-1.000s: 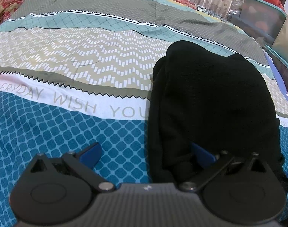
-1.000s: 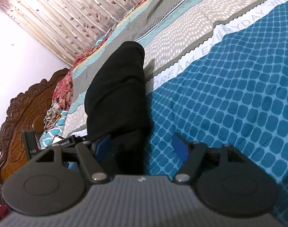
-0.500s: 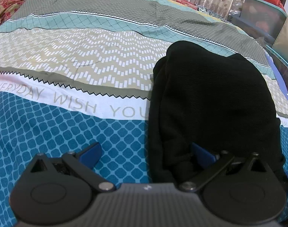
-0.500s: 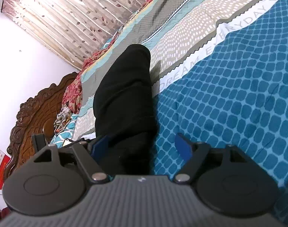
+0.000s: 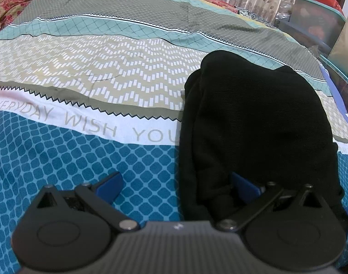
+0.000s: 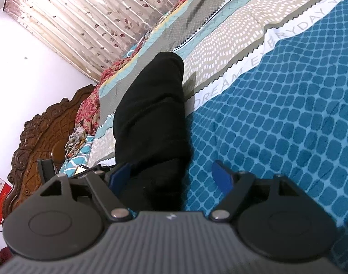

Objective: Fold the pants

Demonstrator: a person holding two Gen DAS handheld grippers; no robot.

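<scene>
1. Two grippers, one bundle: the black pants (image 5: 254,118) lie folded into a long dark strip on the patterned bedsheet (image 5: 82,155), crossing from the blue-checked band over the white lettered stripe up into the beige zigzag band.
2. Your left gripper (image 5: 176,183) stands spread wide, nothing pinched. Its right pad sits over the near end of the pants, its left pad over bare sheet, so the strip's left edge falls between the fingers.
3. Your right gripper (image 6: 171,178) is also released; its jaws have just been opening. The near end of the pants (image 6: 151,118) lies between the fingers, close against the left pad, with a clear gap of blue sheet before the right pad. No pad presses cloth that you can see.
4. Long axis: the strip runs straight away from both grippers, near end at the fingertips, far rounded end up toward the grey-teal bands.
5. Nearness: both hands sit at the same near end, left gripper on the strip's left edge, right gripper on its right edge. Neither is clearly closer.
6. Judgement: the fold looks close to done; any further fold would carry the near end along that axis toward the far end, so you'd clamp both near corners.
7. Poor view: the black cloth hides layers and seams, so how many folds are stacked probably can't be told here.
</scene>
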